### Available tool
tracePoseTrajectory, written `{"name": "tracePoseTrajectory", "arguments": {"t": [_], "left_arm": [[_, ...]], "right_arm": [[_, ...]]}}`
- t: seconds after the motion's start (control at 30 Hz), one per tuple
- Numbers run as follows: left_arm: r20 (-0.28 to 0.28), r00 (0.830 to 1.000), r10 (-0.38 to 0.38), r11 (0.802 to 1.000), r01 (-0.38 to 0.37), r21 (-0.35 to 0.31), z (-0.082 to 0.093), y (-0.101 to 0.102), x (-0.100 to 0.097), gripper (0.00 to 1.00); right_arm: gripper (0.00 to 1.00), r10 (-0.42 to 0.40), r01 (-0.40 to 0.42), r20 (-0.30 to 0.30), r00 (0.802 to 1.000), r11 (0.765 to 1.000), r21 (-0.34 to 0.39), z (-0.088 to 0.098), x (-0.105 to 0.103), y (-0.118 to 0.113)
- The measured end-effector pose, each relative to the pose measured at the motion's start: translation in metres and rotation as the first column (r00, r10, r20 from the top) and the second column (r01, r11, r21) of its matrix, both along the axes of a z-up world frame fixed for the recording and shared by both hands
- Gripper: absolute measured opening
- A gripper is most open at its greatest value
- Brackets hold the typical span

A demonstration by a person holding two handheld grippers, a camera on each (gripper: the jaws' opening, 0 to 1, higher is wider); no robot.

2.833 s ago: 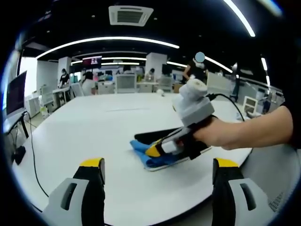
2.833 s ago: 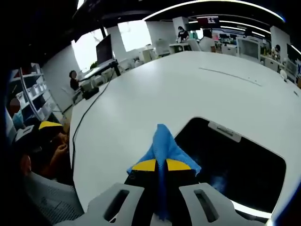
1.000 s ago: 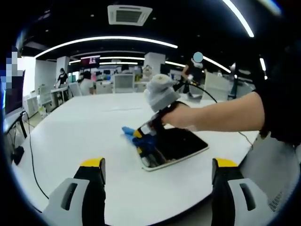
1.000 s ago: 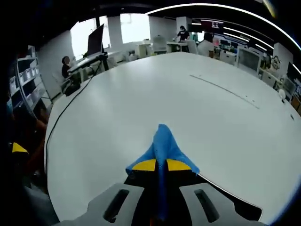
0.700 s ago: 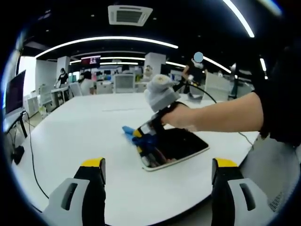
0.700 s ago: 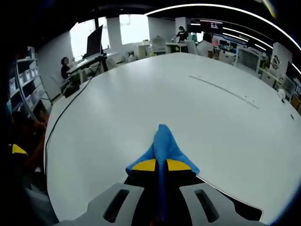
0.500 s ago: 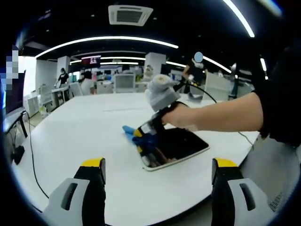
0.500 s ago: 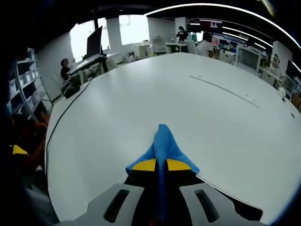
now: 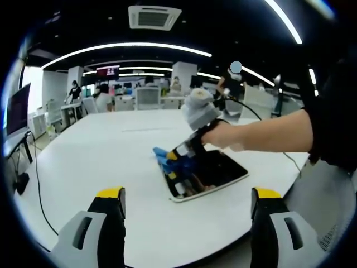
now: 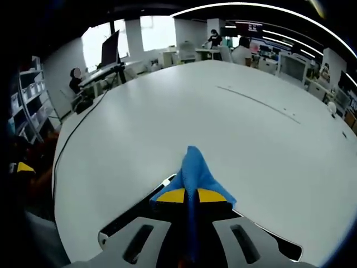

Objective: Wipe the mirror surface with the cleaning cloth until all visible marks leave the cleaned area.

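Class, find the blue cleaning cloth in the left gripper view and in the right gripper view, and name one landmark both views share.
Left gripper view: the blue cleaning cloth sits just left of centre, pinched by the right gripper at the mirror's left end.
Right gripper view: the cloth rises at lower centre from the shut jaws.
Shared landmark: the white table.

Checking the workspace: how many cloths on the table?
1. The blue cloth is pinched in the right gripper, at the mirror's far-left edge in the left gripper view. The gripper could hide another.
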State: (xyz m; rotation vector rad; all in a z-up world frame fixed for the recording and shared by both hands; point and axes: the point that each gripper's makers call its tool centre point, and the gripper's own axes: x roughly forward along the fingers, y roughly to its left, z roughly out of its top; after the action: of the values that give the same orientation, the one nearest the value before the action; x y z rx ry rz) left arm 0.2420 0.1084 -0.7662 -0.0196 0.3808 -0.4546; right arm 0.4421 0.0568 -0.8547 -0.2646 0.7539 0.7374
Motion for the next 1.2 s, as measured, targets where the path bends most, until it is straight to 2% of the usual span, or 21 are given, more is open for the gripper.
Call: {"name": "tracePoseTrajectory", "arguments": {"t": [0.43,0.63,0.9,1.2], "left_arm": [[-0.002,1.000,0.004,1.000,-0.004,0.004,-0.001,0.001,0.000,0.93],[0.000,1.000,0.003,1.000,-0.003,0.001,0.000,0.001,0.000,0.93],[0.001,1.000,0.004,1.000,-0.004,0.001,0.000,0.001,-0.001,0.93],[0.001,1.000,0.004,1.000,-0.004,0.004,0.000,0.001,-0.001,0.93]], "right_arm": [[0.00,-0.057,0.057,-0.006,0.998,0.998,0.018,0.001,-0.001,-0.022],[0.00,-0.040,0.040,0.004,0.999,0.999,0.009,0.000,0.000,-0.020],[0.00,-0.018,0.018,0.013,1.000,1.000,0.015,0.000,-0.011,-0.018],[0.00,-0.006,0.006,-0.017,1.000,1.000,0.018,-0.001,-0.019,-0.018]]}}
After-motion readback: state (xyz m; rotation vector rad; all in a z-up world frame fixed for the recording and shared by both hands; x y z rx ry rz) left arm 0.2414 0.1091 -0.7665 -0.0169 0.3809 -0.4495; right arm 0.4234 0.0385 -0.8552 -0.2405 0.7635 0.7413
